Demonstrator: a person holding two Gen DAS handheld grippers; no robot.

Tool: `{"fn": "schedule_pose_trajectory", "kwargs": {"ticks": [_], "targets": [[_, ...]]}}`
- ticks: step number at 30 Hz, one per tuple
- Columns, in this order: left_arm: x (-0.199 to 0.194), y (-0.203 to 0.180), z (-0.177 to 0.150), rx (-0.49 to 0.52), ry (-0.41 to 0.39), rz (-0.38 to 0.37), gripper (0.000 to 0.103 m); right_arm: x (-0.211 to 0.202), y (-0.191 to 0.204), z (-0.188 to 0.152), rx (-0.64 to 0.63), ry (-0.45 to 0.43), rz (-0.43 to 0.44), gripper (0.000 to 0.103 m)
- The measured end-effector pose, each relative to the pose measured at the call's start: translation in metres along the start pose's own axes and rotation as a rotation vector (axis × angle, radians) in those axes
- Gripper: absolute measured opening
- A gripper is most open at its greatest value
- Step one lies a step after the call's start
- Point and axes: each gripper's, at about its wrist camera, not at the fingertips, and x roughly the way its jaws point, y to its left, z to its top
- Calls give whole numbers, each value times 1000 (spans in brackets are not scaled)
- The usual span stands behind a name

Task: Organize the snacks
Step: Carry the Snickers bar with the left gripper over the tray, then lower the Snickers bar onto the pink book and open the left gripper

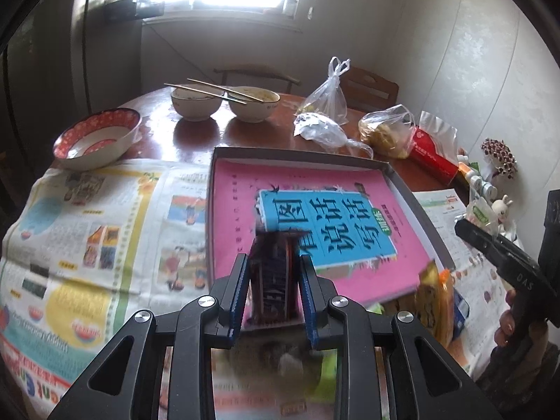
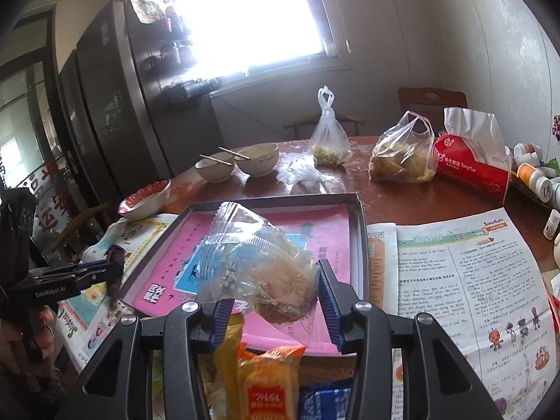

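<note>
Left wrist view: the left gripper point(image 1: 272, 273) is clamped on one dark snack bar point(image 1: 271, 280), held upright between its two blue pads point(image 1: 238, 287) just above the near edge of the shallow grey tray point(image 1: 413, 203). One pink book point(image 1: 315, 210) with a blue title panel lies flat inside that tray. At the tray's near right corner stands one orange snack packet point(image 1: 434, 301), with a blue packet just behind it. The right gripper's black body shows at the right edge, a bare hand point(image 1: 518, 318) wrapped round its handle.

Right wrist view: the right gripper point(image 2: 276, 301) grasps one clear plastic snack bag point(image 2: 252, 262) holding a brownish pastry; the bag tilts up and to the left over the tray's near edge. Below the fingers lie two packets, one orange point(image 2: 269, 385) and one blue point(image 2: 325, 402). The left gripper enters level from the left, its bar beside the tray's left wall.

Newspaper sheets point(image 1: 87, 238) flank the tray on both sides. Farther on the brown table point(image 1: 196, 136) sit three bowls: one red-rimmed point(image 1: 98, 140) and two white point(image 1: 196, 103), the white pair each with chopsticks across them. Three tied clear bags point(image 1: 329, 98) and one red tissue pack point(image 2: 472, 164) stand at the far right.
</note>
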Motion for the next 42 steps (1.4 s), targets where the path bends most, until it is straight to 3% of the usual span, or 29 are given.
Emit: {"fn": "schedule_pose_trajectory", "kwargs": {"ticks": [9, 20, 42], "targets": [[40, 0, 10, -7, 61, -12, 29, 37, -18, -4, 66, 101, -3, 45], [60, 0, 3, -5, 115, -17, 29, 57, -30, -17, 91, 188, -40, 45], [63, -15, -5, 49, 116, 35, 29, 55, -29, -18, 94, 201, -48, 46]]}}
